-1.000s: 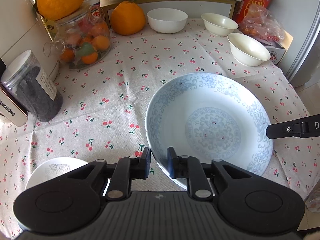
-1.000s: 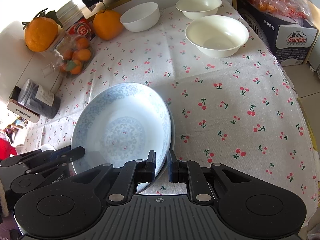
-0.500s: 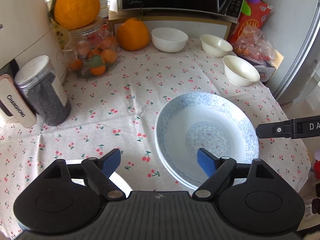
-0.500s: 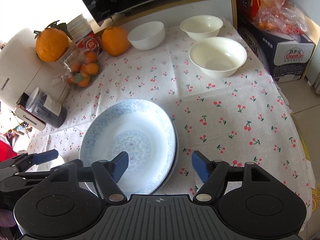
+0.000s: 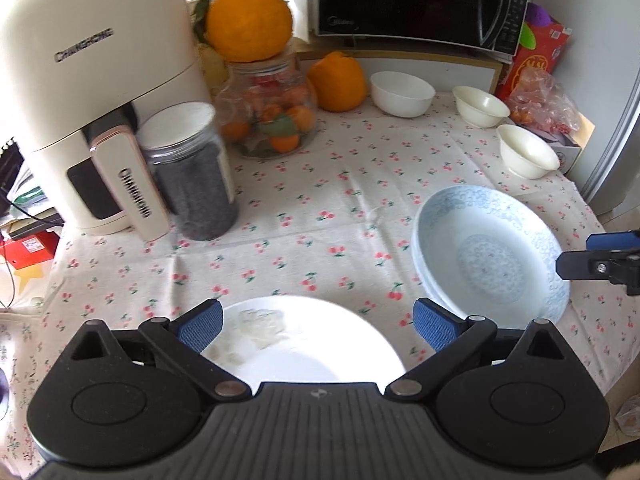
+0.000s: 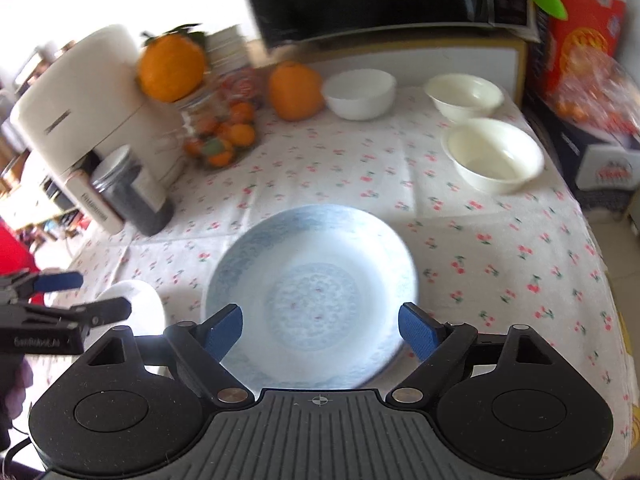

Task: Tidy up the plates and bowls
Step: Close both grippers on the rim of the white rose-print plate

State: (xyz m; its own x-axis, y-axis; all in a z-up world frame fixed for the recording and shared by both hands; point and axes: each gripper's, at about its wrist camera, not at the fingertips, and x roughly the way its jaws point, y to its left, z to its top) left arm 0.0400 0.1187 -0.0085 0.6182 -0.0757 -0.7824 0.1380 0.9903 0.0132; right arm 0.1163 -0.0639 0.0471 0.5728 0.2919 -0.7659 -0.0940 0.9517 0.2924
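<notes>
Two stacked blue-patterned plates [image 5: 492,256] rest on the cherry-print tablecloth [image 5: 320,208]; they show in the right wrist view [image 6: 316,296] too. My left gripper [image 5: 316,324] is open and empty above a small white plate [image 5: 308,348] at the table's near edge, left of the blue plates. My right gripper [image 6: 320,330] is open and empty over the near rim of the blue plates. Three white bowls [image 5: 402,93] [image 5: 482,106] [image 5: 526,151] stand at the back right.
A white appliance [image 5: 88,92], a dark-filled jar [image 5: 192,172], a glass jar of fruit [image 5: 272,116] topped by an orange, another orange [image 5: 338,82] and a microwave [image 5: 416,0] line the back and left. Boxes and a bagged item [image 5: 544,96] stand at the right.
Both grippers let go of the blue plate's rim, opened wide and drew back. The left gripper swung left over the small white plate.
</notes>
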